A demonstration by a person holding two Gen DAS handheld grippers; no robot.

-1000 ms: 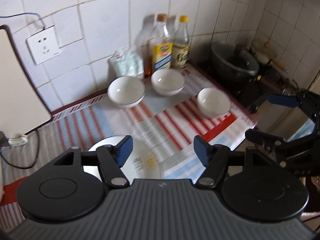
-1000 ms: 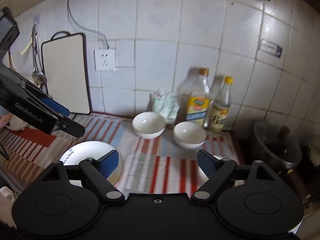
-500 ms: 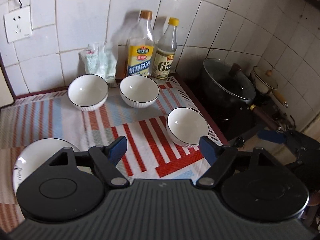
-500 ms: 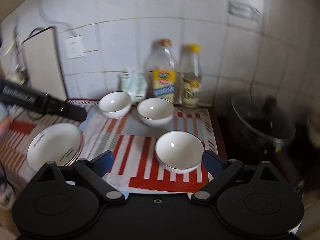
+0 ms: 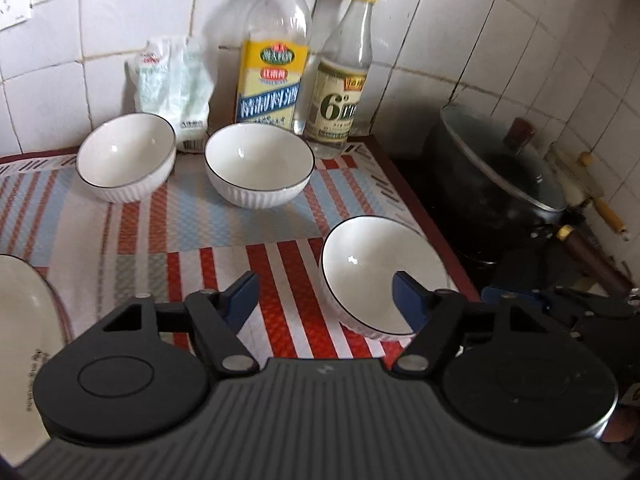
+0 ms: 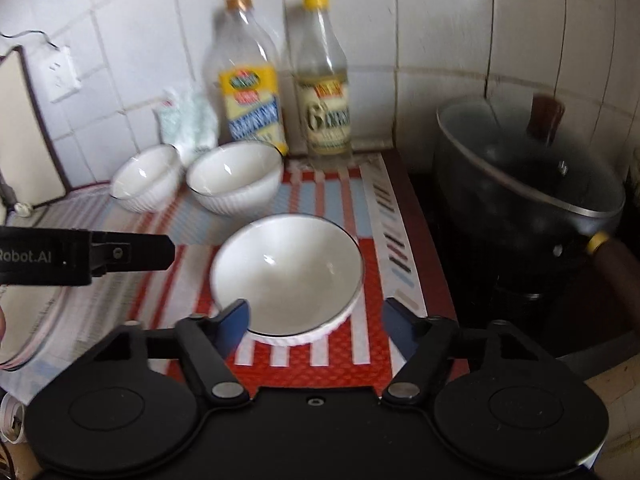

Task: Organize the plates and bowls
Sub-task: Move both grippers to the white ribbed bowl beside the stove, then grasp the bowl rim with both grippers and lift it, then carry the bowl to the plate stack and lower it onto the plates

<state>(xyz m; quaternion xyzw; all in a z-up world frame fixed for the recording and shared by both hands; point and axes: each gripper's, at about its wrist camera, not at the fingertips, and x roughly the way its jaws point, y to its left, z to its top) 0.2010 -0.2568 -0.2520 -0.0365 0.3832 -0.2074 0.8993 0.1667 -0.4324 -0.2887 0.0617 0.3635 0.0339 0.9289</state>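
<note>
Approach step: right hand-held gripper — jaws spread, empty — frames the near bowl on the striped desk; left hand-held gripper likewise released. Next move likely calls for closing on its rim.

A striped mat carries three bowls at twelve o'clock, a plate at nine.
</note>
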